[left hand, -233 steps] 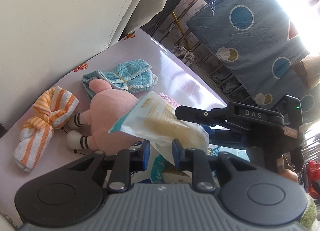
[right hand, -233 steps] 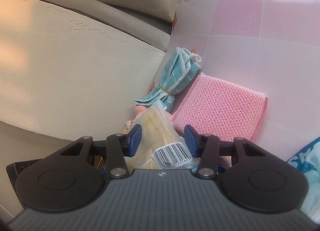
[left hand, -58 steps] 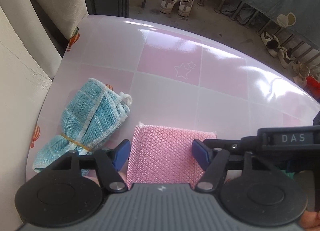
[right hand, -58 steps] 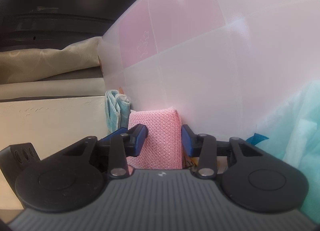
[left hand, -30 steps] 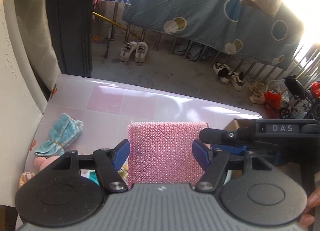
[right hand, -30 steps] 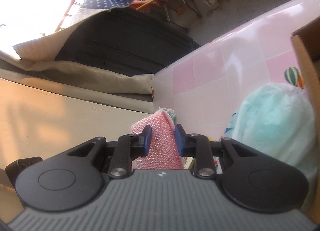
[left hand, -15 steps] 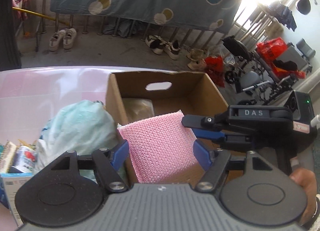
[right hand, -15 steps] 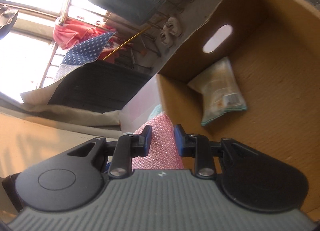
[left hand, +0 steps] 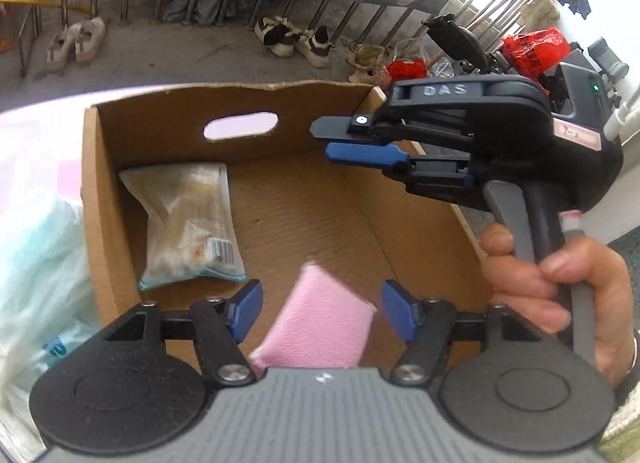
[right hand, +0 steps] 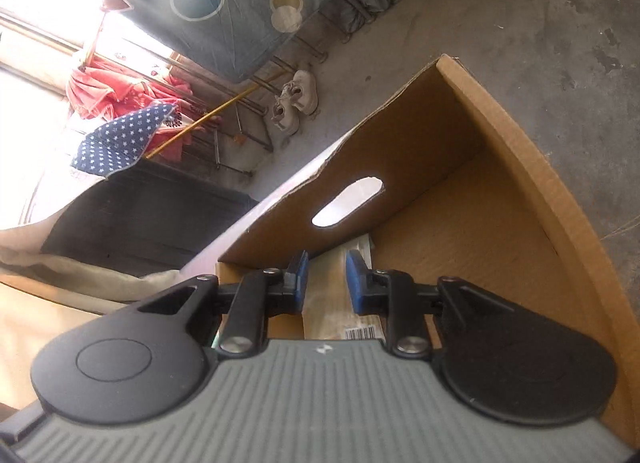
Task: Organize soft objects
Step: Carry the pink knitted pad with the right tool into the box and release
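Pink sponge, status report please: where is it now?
Left hand-held gripper closing, pink sponge loose between jaws, in cardboard box. Right hand-held gripper closing, empty. Nothing blocking.

The cardboard box (left hand: 96, 199) is open on top; a clear bag (left hand: 188, 223) fills its left corner, the right floor bare
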A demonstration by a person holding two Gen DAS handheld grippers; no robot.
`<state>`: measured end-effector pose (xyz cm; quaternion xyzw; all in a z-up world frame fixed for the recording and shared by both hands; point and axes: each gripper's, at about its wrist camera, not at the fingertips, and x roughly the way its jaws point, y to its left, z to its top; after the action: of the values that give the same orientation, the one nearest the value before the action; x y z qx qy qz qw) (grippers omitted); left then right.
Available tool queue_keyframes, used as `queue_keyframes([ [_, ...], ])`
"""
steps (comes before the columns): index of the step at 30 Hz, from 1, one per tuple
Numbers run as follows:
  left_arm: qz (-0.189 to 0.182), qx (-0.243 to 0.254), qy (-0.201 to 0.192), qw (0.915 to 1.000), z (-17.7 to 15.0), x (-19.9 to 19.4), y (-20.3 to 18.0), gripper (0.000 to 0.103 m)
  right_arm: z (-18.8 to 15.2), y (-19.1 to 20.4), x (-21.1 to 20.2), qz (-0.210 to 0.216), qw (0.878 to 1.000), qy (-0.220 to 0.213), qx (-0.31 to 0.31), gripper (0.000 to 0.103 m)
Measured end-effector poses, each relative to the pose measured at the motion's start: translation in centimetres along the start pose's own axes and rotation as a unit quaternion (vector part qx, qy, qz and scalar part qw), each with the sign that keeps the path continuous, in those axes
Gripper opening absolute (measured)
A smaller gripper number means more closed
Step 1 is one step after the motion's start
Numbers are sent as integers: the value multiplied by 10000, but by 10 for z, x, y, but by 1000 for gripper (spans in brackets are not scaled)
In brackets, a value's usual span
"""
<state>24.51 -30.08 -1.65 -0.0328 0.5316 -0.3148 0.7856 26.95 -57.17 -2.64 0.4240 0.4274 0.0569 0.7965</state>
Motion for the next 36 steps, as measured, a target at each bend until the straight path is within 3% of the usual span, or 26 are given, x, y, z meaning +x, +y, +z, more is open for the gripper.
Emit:
queue_keyframes([
  [6,255,84,-294,9992,-2,-31,11,75,-22,-11,-43,502,9983,60,280,24],
  [8,343,107,-395,9986,-7,-44,14,77,-33,-12,-60,521,9982,71,285,31],
  [9,378,143,-471,9981,-9,-52,16,79,-40,-11,-66,461,9985,115,271,35],
  [11,439,200,-626,9969,-15,-69,21,84,-53,-11,-73,250,9990,227,306,53],
  [13,559,239,-818,9948,-24,-90,28,86,-67,-10,-69,-102,9983,475,319,55],
  [17,769,276,-1142,9901,-43,-127,46,88,-94,-27,-43,-882,9888,979,707,72],
  [20,937,230,-1290,9869,-62,-149,65,89,-109,-45,-18,-1429,9778,1152,1011,72],
  [24,1064,118,-1243,9865,-88,-166,95,89,-118,-58,10,-1798,9708,1149,1099,72],
  [27,1160,14,-1158,9865,-108,-175,117,89,-109,-54,22,-1836,9752,944,792,67],
  [31,1212,-166,-1073,9867,-129,-178,141,89,-92,-42,36,-1906,9785,739,276,50],
  [36,1178,-473,-1023,9866,-153,-176,164,89,-69,-30,48,-1909,9796,567,-289,44],
])
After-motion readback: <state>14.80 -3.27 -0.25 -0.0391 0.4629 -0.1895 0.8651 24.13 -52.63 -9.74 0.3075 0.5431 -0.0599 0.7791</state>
